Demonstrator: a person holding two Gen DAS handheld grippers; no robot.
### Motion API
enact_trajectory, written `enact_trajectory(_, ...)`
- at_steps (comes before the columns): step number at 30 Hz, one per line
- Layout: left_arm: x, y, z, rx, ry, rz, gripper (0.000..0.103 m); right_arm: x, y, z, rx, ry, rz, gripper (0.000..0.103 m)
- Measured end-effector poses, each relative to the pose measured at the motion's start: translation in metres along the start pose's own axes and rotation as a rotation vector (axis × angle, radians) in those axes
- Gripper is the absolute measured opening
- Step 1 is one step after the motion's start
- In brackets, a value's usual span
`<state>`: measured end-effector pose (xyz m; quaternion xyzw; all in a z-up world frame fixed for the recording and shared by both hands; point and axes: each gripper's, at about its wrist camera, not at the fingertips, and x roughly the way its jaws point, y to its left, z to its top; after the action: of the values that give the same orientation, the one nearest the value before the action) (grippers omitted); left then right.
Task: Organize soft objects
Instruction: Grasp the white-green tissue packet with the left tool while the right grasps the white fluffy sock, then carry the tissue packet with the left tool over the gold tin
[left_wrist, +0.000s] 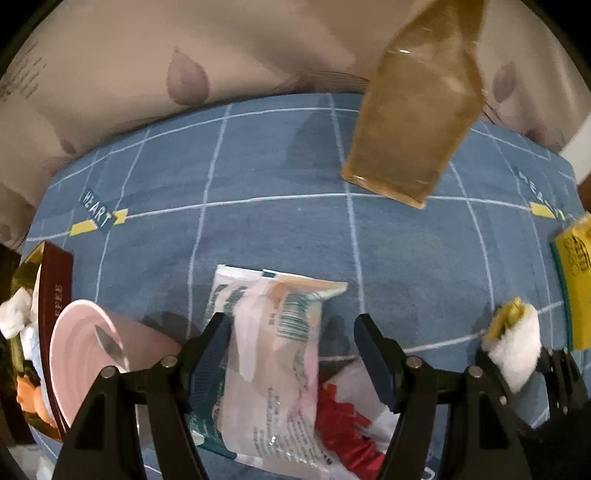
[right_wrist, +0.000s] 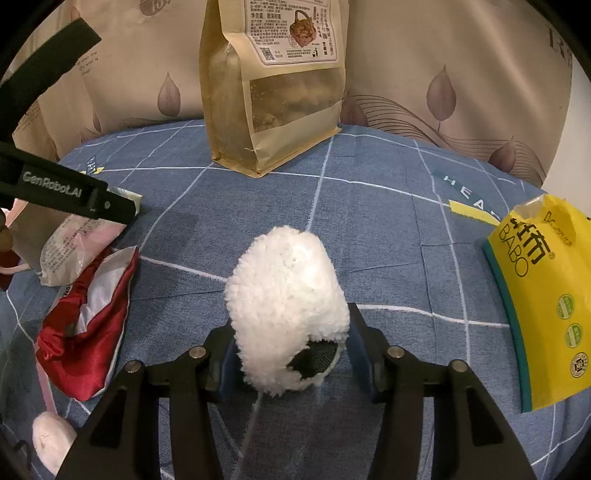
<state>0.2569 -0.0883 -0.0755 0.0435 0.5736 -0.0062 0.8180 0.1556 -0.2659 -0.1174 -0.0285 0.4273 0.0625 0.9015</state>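
Blue grid-checked bedsheet (right_wrist: 369, 229) under leaf-print fabric carries everything. Left tongs (left_wrist: 291, 343) stand wide open over a pale pink-and-green plastic wipes packet (left_wrist: 273, 332) lying between the jaws, ungripped. Right tongs (right_wrist: 291, 343) flank a fluffy white plush toy (right_wrist: 288, 306); whether the pads press it I cannot tell. Closing left could likely snag the red-and-white satin pouch (left_wrist: 343, 432) tucked beneath the packet.

- The tall tan paper food pouch with a clear window (left_wrist: 417, 110) is motion-blurred in the left wrist view, and the frame cuts off its top.
- The yellow plastic pack with a teal edge (right_wrist: 546, 295) runs off the right edge.
- The red and white satin pouch (left_wrist: 343, 424) lies partly under the pale crinkly wipes packet (left_wrist: 273, 354).
- The packet's small print is unreadable.
- The fluffy white plush toy (right_wrist: 288, 306) hides the right gripper's pads.
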Motion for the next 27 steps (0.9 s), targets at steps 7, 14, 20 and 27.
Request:
enact_trajectory(7, 0.009, -0.013, -0.005, 0.029, -0.005, 0.106, 0.072, 0.0, 0.0, 0.0, 0.001, 0.0, 0.0, 0.049)
enact_trajectory(14, 0.006, -0.022, -0.014, 0.076, 0.008, 0.101, 0.069, 0.0, 0.001, -0.001, 0.003, 0.0, 0.003, 0.049)
enact_trajectory(20, 0.002, -0.019, -0.013, 0.07, -0.01, 0.094, 0.044, 0.0, 0.001, -0.001, 0.005, 0.0, 0.004, 0.049)
enact_trajectory(27, -0.006, -0.011, -0.01, 0.04, -0.022, 0.032, 0.034, 0.0, 0.0, -0.001, 0.007, 0.0, 0.006, 0.05)
